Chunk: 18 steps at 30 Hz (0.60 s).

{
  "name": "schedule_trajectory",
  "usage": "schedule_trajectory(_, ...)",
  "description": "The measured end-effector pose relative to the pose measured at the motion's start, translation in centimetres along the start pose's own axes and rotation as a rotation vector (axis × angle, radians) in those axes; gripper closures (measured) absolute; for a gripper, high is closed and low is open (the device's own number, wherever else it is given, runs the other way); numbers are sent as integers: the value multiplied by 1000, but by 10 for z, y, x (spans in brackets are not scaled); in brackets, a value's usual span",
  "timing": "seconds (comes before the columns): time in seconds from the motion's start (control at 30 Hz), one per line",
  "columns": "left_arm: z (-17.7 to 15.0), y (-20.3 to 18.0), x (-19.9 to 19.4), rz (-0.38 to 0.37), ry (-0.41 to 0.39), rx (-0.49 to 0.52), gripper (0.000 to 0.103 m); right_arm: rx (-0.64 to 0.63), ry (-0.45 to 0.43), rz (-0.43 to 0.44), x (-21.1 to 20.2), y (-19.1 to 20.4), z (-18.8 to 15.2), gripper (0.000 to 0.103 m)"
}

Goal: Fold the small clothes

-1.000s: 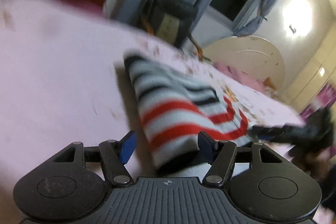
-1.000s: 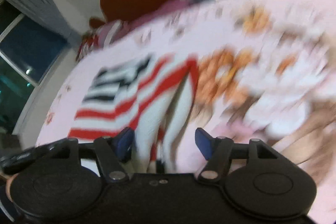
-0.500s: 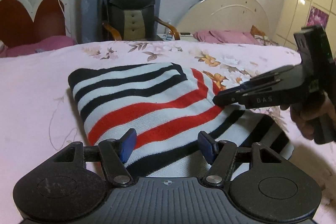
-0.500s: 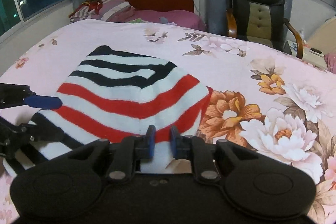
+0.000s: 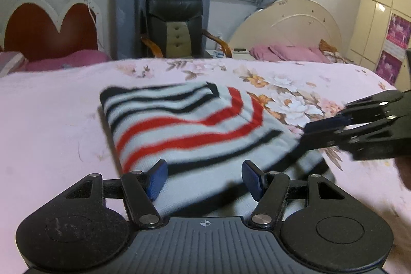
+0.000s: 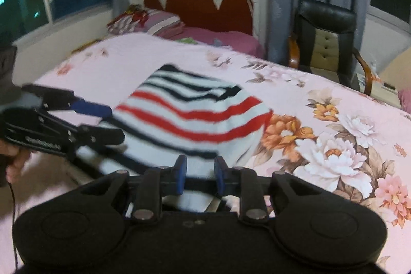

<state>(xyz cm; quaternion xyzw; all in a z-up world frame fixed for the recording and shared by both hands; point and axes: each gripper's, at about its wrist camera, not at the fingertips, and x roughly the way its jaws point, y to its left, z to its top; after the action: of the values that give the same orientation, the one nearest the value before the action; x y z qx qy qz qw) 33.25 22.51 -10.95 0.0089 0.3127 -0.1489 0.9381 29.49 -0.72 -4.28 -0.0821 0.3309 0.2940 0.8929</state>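
Observation:
A folded striped sweater (image 5: pixel 190 130), white with black and red bands, lies on the pink floral bed; it also shows in the right wrist view (image 6: pixel 195 117). My left gripper (image 5: pixel 204 180) is open, its blue pads spread over the sweater's near edge, holding nothing. My right gripper (image 6: pixel 198 177) has its jaws partly apart just above the sweater's near edge; from the left wrist view it (image 5: pixel 308 134) sits at the sweater's right corner. The left gripper shows in the right wrist view (image 6: pixel 110 122) at the sweater's left side.
The pink floral bedspread (image 5: pixel 51 120) stretches all around the sweater. A red heart-shaped headboard (image 5: pixel 51 30) and pink pillows stand at the far left. A black chair (image 5: pixel 177 27) and grey curtains are behind the bed. A second bed with a cream headboard (image 5: pixel 287 25) is at the right.
Both grippers have drawn back and up from the sweater. My right gripper's jaws, nearly closed half a second ago, have opened somewhat. The left gripper stays open.

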Motion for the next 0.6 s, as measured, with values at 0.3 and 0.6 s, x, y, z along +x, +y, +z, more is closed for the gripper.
schedule_trajectory(0.3,-12,-20,5,86,13,69,40,-6,49,-53,32,-4,-16,84)
schedule_trajectory(0.6,-22,-40,1,179,14,104,37,9,42,-72,25,-4,-20,70)
